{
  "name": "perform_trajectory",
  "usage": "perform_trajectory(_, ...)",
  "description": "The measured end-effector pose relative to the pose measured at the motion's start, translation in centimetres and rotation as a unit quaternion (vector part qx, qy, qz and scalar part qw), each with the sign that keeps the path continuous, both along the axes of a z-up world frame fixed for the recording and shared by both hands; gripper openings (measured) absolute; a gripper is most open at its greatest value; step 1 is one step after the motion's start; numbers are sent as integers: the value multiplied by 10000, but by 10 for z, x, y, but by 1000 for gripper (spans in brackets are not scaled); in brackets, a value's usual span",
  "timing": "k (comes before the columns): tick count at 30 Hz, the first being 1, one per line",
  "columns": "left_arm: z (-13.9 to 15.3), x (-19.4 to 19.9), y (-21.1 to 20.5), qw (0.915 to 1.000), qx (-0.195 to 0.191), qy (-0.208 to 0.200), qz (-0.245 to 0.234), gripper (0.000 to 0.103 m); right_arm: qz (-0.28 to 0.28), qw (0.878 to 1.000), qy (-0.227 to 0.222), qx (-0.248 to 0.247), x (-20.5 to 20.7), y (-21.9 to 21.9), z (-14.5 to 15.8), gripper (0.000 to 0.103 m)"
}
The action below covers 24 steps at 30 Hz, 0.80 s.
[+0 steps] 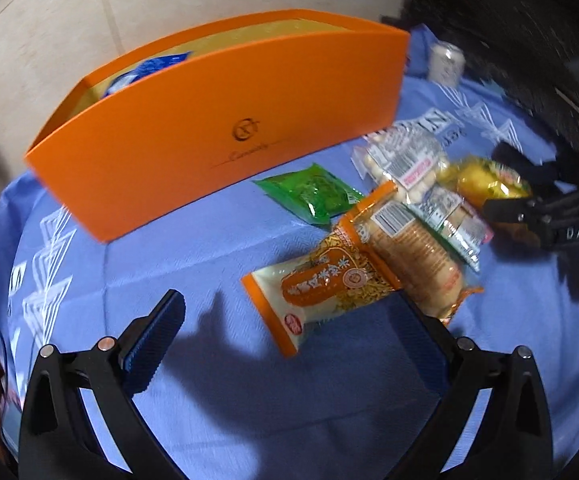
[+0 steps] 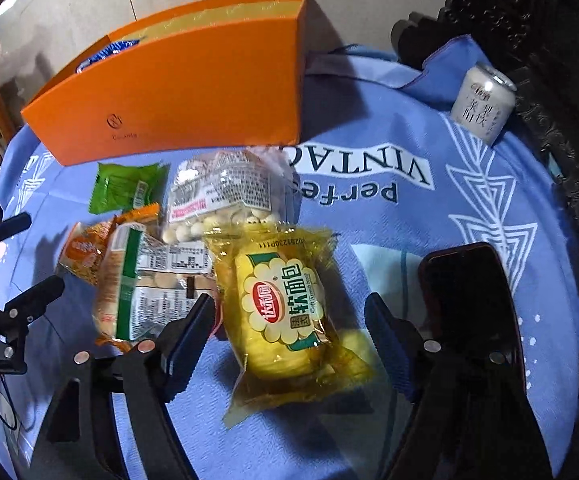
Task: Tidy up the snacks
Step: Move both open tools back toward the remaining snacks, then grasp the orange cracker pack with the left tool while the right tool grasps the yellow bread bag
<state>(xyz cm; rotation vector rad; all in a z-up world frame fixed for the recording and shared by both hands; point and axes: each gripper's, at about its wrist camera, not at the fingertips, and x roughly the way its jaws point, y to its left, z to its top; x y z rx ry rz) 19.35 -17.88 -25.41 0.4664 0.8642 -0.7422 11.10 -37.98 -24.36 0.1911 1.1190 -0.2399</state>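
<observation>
Snack pile mid-cloth: yellow bread pack [image 2: 285,312] nearest, sitting between the wide-open right gripper [image 2: 289,320] fingers, not pinched. Orange-and-white packet [image 1: 321,292] just past the left gripper [image 1: 289,316], also wide open, nothing held. Cracker sleeves [image 2: 149,288], clear bag of white candies [image 2: 217,196] and green pouch [image 2: 127,190] crowded together behind. Orange box [image 2: 193,96] at the far edge of the blue tablecloth [image 2: 369,152], blue packet [image 1: 149,68] inside. Can [image 2: 483,102] off at the far right corner, dark phone [image 2: 469,280] lying right beside.
</observation>
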Motion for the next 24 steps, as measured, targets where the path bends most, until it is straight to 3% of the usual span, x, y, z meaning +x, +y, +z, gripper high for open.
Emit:
perform_trajectory(4,-14,9,-10,9987,115,69,-490,99,50,10000,58,31,4,-1,-5,78)
perform_trajectory(8,-25,13,-18,9922,207,5,-1228,99,112,9999,58,96,5,-5,-7,77)
perform_trajectory(10,-26,17,-20,9889,89,9,-1480,99,159,9998,89,110,6,-5,-9,64)
perform_trajectory(16,-32,33,-24,9813,-176,364,-1882,99,163,9997,119,112,10,-12,-15,50)
perform_trajectory(20,-32,30,-23,9801,-199,340,-1947,99,171,9997,118,130,9,-13,-14,42)
perform_trajectory(24,-27,18,-21,9760,-302,275,-2138,76,155,9997,115,160,5,-14,-13,40)
